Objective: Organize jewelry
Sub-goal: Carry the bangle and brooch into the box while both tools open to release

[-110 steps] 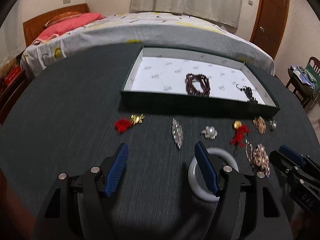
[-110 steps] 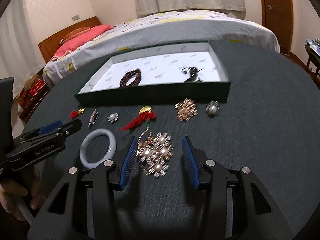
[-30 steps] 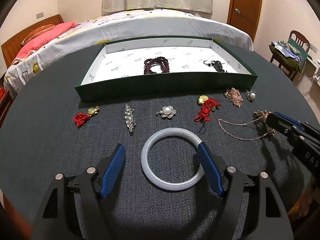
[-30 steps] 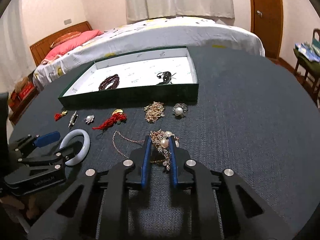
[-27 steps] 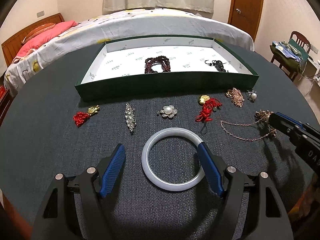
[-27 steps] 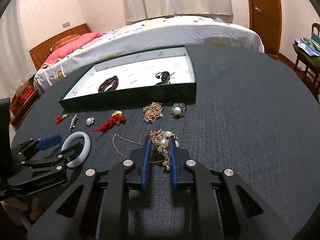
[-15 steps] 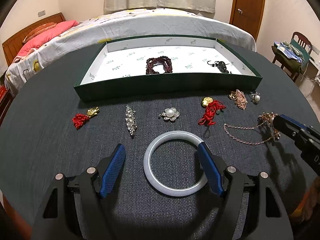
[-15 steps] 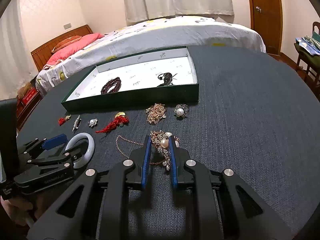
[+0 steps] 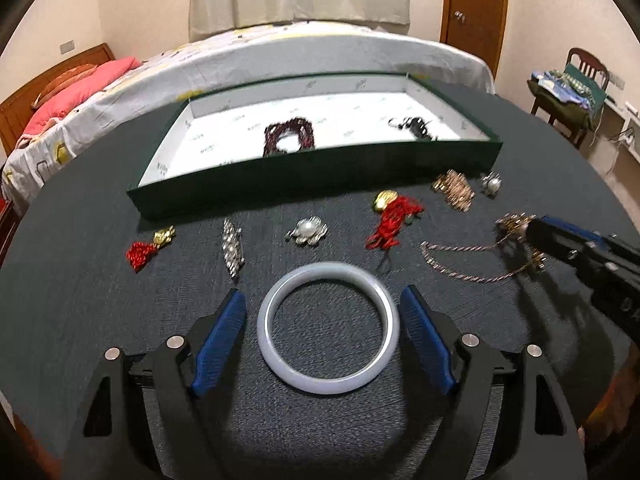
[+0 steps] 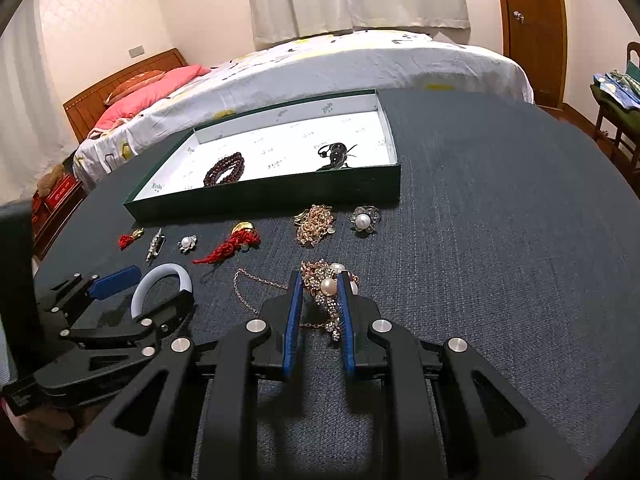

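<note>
A white bangle (image 9: 328, 380) lies flat on the dark table between the fingers of my left gripper (image 9: 322, 294). Its jaws are opening, and a small gap shows between each blue pad and the ring. My right gripper (image 10: 320, 292) is shut on the pearl cluster of a rose-gold necklace (image 10: 329, 285), whose chain (image 9: 460, 272) trails over the table. The green tray (image 9: 312, 176) with white lining stands behind, holding a dark red bead bracelet (image 9: 289, 136) and a black piece (image 9: 414, 124). The left gripper (image 10: 152, 292) also shows in the right wrist view.
Between the tray and the grippers lies a row of pieces: a red tassel (image 9: 146, 250), a crystal brooch (image 9: 233, 248), a pearl flower brooch (image 9: 307, 231), a red knot (image 9: 394, 216), a gold chain heap (image 9: 454, 188) and a pearl ring (image 9: 491, 183). A bed stands behind the table.
The left jaws have widened a little, and the bangle now sits more centred between them. The right gripper keeps its hold on the necklace and has not moved.
</note>
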